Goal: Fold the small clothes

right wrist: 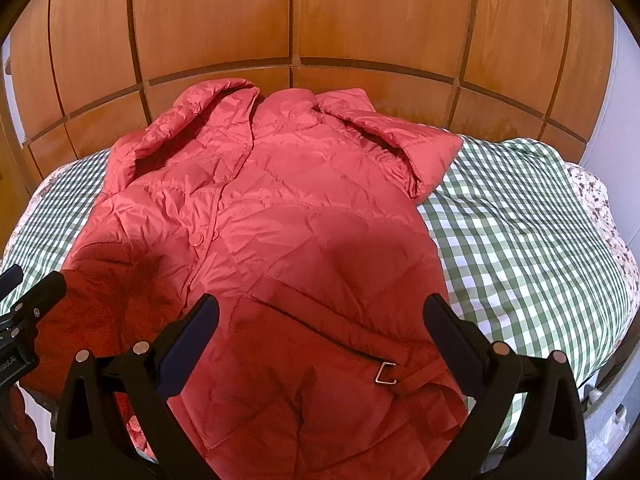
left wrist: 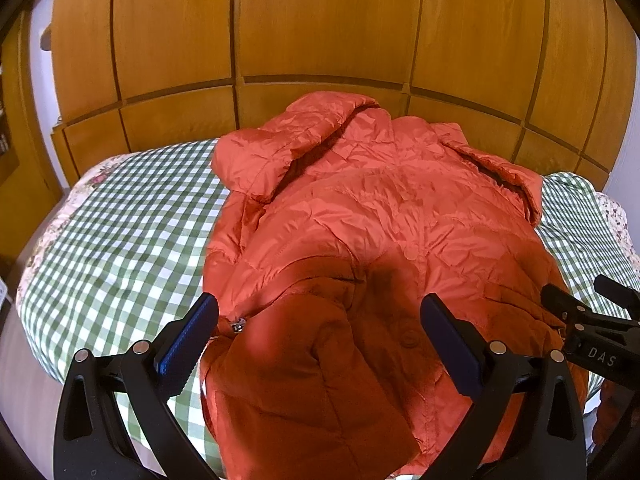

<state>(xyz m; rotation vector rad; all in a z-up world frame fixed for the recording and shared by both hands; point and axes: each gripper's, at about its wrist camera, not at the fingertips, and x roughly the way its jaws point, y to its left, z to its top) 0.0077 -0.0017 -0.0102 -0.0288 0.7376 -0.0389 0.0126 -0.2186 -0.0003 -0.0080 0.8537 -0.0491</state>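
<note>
An orange-red quilted puffer jacket lies front up on the bed, hood end far, hem near; it also shows in the right wrist view. Both sleeves are folded in over the chest near the hood. My left gripper is open, its jaws wide apart above the hem's left part near a zip pull. My right gripper is open above the hem's right part, over a pocket flap and a metal buckle. The right gripper shows at the right edge of the left wrist view. Neither holds anything.
The bed has a green-and-white checked cover with a floral border. A wooden panelled wardrobe wall stands right behind the bed. The bed's near edge lies under the grippers. Bare cover lies left and right of the jacket.
</note>
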